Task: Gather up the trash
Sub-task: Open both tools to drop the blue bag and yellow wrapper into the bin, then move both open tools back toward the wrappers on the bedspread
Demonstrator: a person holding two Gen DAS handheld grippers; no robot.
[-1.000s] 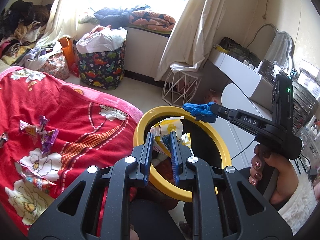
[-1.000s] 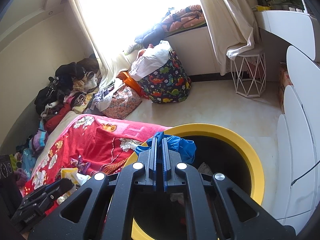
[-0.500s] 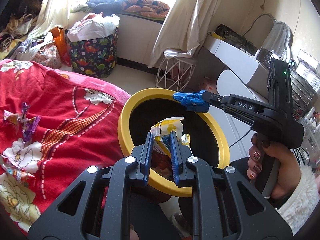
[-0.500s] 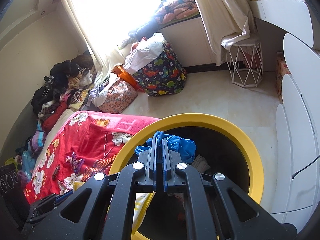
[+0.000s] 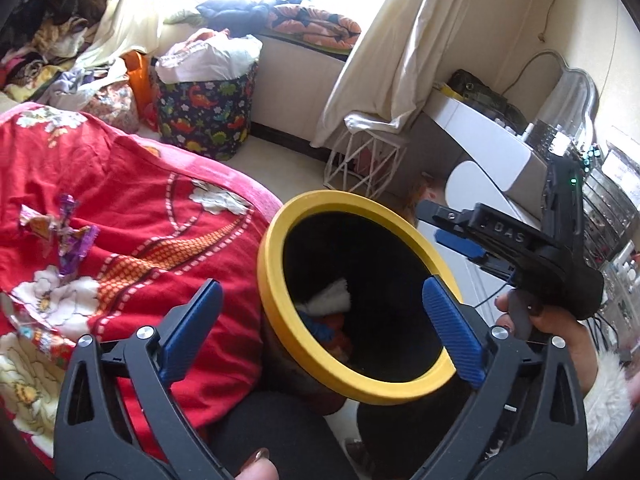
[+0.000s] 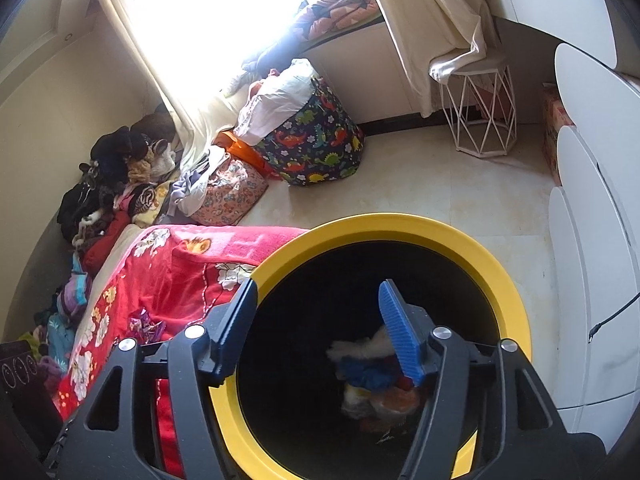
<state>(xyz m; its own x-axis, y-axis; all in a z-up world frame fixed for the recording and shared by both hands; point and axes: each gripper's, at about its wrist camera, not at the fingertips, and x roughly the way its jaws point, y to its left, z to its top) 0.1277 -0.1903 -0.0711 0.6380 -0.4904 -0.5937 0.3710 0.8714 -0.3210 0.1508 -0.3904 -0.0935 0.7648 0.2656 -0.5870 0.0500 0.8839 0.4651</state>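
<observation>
Trash (image 6: 376, 376) lies heaped in the upright bin (image 6: 400, 228) (both hand-held grippers spread, empty).

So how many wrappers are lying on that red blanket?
3: a purple wrapper, an orange wrapper beside it, and a crumpled wrapper nearer the left gripper. More may be hidden off-frame.
</observation>
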